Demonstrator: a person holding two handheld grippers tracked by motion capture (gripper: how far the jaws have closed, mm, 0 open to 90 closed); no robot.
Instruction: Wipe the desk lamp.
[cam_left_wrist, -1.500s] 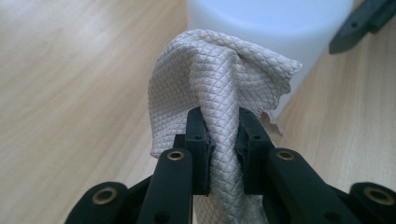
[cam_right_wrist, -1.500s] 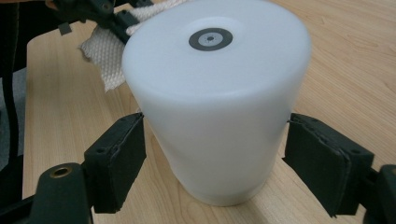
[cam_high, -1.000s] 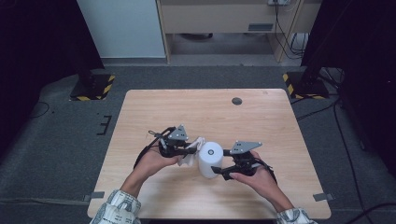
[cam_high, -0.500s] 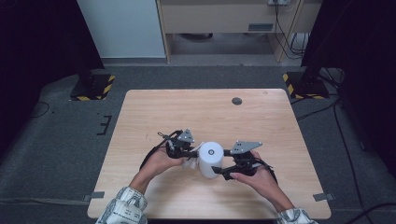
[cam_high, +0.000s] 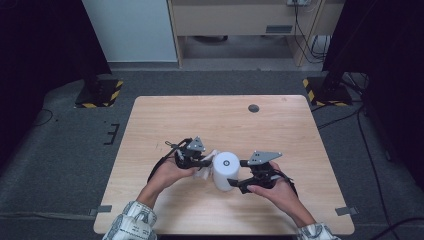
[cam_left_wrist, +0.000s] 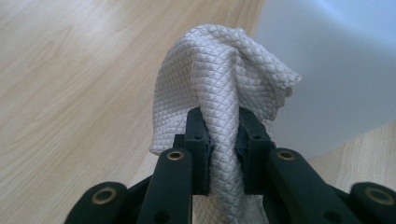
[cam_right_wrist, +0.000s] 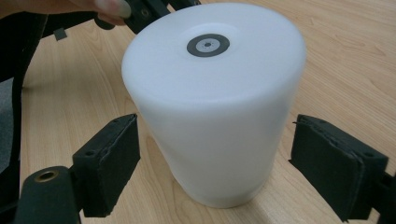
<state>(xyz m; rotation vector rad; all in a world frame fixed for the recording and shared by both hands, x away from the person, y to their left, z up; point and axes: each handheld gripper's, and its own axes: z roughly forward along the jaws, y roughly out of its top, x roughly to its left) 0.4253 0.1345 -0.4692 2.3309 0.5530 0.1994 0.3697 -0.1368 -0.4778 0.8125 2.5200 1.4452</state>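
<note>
My left claw (cam_left_wrist: 223, 135) is clenched on the cloth (cam_left_wrist: 224, 84), with the cup (cam_right_wrist: 212, 98) just past it. My right claw (cam_right_wrist: 215, 158), jaws just opening, straddles the upright cup, seemingly without touching.

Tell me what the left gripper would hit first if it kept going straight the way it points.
Most likely the white cylinder. The left gripper, shut on the quilted cloth, points at the cylinder's side, so the cloth bunched ahead of its jaws would press against it first. Depth is hard to judge.
</note>
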